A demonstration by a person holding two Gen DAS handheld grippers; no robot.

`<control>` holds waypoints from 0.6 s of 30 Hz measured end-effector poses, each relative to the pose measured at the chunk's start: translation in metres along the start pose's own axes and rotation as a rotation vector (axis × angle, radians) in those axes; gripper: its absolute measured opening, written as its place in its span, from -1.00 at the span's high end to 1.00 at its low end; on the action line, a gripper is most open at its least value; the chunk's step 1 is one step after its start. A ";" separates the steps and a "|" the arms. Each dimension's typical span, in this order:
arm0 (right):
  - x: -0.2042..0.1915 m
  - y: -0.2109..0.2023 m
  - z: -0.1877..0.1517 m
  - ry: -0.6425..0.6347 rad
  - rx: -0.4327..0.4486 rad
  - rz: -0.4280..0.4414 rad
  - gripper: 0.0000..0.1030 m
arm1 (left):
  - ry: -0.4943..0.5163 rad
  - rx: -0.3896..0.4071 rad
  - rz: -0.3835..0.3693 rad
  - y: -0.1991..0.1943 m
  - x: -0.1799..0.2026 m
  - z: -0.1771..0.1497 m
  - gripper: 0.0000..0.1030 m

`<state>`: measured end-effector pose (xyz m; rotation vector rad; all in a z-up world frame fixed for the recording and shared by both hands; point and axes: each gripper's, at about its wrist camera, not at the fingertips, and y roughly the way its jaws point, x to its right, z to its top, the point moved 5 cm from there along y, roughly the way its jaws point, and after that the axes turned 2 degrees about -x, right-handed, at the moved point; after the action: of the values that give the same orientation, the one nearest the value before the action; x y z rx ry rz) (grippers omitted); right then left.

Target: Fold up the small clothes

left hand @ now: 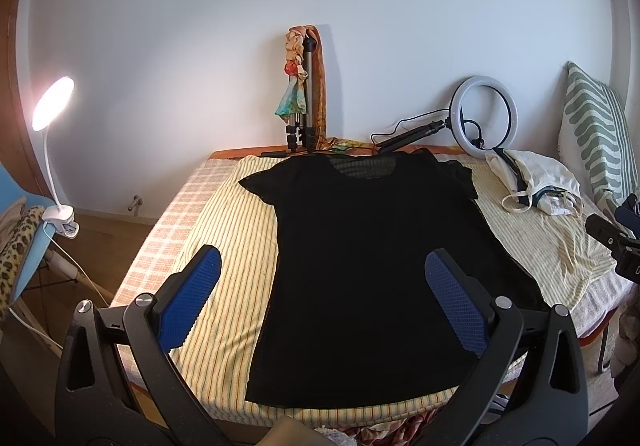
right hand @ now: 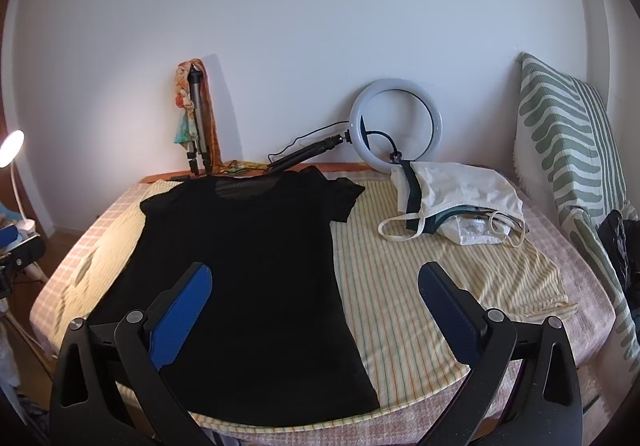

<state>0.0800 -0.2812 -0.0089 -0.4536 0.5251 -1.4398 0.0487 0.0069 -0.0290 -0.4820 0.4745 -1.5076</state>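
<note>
A black short-sleeved top (left hand: 360,254) lies spread flat on the yellow striped cloth (left hand: 236,230) on the table, neck towards the wall, hem towards me. It also shows in the right wrist view (right hand: 248,270). My left gripper (left hand: 324,266) is open and empty, hovering above the top's lower half. My right gripper (right hand: 316,278) is open and empty, above the top's lower right edge. The right gripper's body shows at the right edge of the left wrist view (left hand: 616,242).
A white cloth bag with straps (right hand: 452,206) lies at the back right. A ring light (right hand: 396,126) and a folded tripod with scarves (right hand: 198,126) lean on the wall. A striped cushion (right hand: 568,150) stands on the right. A lit clip lamp (left hand: 54,98) stands left.
</note>
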 end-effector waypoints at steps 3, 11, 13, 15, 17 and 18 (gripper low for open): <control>-0.002 0.000 0.001 -0.007 0.000 -0.006 -0.99 | 0.001 0.003 0.004 0.000 -0.001 0.001 -1.00; -0.002 -0.001 0.003 -0.008 0.000 -0.007 -0.99 | -0.003 0.012 0.008 -0.001 -0.005 0.002 -1.00; -0.003 -0.001 0.003 -0.008 0.001 -0.007 -0.99 | -0.002 0.013 0.009 -0.001 -0.004 0.002 -1.00; -0.003 -0.002 0.003 -0.009 0.002 -0.006 -0.99 | -0.001 0.014 0.008 -0.001 -0.004 0.003 -1.00; -0.004 -0.003 0.003 -0.007 -0.001 -0.002 -0.99 | -0.007 0.012 0.005 -0.001 -0.004 0.003 -1.00; -0.004 -0.003 0.003 -0.007 -0.001 -0.002 -0.99 | -0.010 0.010 0.005 -0.001 -0.005 0.003 -1.00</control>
<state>0.0794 -0.2779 -0.0046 -0.4599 0.5206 -1.4394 0.0500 0.0115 -0.0259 -0.4799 0.4596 -1.5019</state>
